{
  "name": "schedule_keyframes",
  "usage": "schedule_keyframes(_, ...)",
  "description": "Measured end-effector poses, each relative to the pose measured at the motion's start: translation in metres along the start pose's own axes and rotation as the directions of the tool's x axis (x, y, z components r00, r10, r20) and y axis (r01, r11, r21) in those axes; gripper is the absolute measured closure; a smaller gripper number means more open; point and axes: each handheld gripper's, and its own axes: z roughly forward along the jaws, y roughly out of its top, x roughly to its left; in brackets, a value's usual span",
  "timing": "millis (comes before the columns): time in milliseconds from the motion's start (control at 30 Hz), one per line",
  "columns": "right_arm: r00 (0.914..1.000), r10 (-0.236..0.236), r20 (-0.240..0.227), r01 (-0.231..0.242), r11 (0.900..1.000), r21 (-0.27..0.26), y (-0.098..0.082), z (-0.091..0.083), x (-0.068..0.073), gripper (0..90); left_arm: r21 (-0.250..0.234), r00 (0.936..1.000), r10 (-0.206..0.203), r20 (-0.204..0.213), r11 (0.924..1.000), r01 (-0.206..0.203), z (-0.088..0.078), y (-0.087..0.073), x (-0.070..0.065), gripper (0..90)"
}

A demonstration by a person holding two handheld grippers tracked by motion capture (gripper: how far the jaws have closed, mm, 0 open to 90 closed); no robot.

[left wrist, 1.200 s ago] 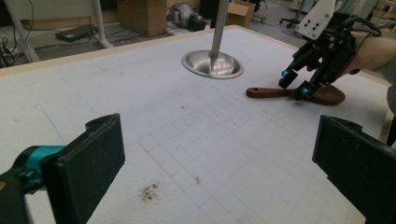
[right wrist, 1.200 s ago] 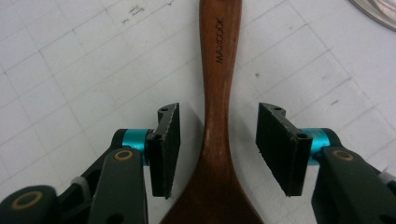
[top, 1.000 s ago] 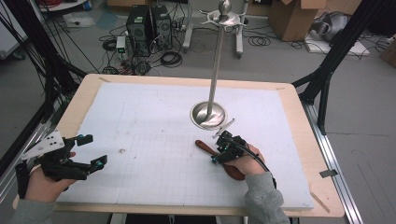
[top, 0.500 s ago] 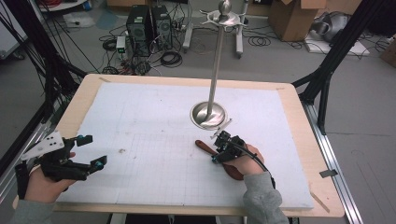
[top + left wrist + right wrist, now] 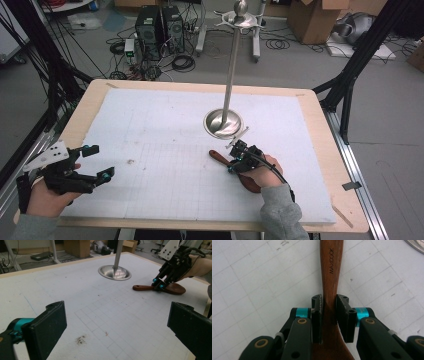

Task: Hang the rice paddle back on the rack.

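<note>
Right claw [image 5: 329, 315]: mine, jaws have just been closing around the neck of the wooden spoon [image 5: 331, 277]; pads sit on both sides of the handle, left one looks in contact, thin gap maybe at the right, so reads as clamped or all but.
Left claw [image 5: 117, 325]: jaws wide apart, nothing between them, hovering over the near left of the mat, idle.
Spoon place: lying flat on the white gridded foam mat [image 5: 165, 150], near right part, just in front of the round steel base of the upright pole stand [image 5: 223, 122]; close to the base but apart from it.
Spoon lie: handle points up-left toward the mat's middle, bowl end under my right hand [image 5: 260, 172].
Grip spot: on the narrow neck where handle widens to bowl; handle printed MAXCOOK runs on past the jaws.
Handling guess: light, stiff, solid wood, not fragile; smooth finished surface could slip or pivot in the pads.
Balance guess: holding near the bowl leaves the long handle sticking out, so it may tip if the squeeze is weak.
Better hold: neck is fine for a lift, flat pads square across the narrow width; keep it level.
Risk: swinging the handle into the steel pole when lifting.
</note>
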Motion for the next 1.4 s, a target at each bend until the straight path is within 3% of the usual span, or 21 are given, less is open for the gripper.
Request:
schedule_keyframes(367, 1.0000, 0.003, 0.005, -0.003, 1.000, -0.021, 0.000, -0.001, -0.002, 77.3, -0.003, 1.0000, -0.001, -0.001, 1.0000, 0.001, -0.001, 0.000, 0.001, 2.8)
schedule_keyframes(900, 0.9996, 0.014, 0.023, -0.010, 0.987, -0.158, -0.005, -0.024, -0.004, 77.6, -0.006, 1.0000, 0.000, 0.001, 1.0000, 0.000, -0.001, 0.001, 0.001, 2.8)
schedule_keyframes(1100, 0.9995, 0.028, 0.010, -0.025, 0.974, -0.225, -0.009, -0.035, -0.005, 77.7, -0.010, 1.0000, 0.004, 0.003, 0.9999, -0.004, 0.001, 0.002, 0.000, 2.8)
schedule_keyframes(1167, 0.9995, 0.030, 0.007, -0.028, 0.968, -0.248, -0.010, -0.039, -0.006, 77.7, -0.017, 0.9997, 0.023, 0.012, 0.9996, -0.022, 0.001, 0.004, -0.001, 2.8)
schedule_keyframes(1400, 0.9996, 0.024, -0.016, -0.028, 0.935, -0.353, -0.018, -0.055, -0.009, 77.8, -0.041, 0.9987, 0.047, 0.021, 0.9981, -0.046, 0.003, 0.008, -0.006, 2.8)
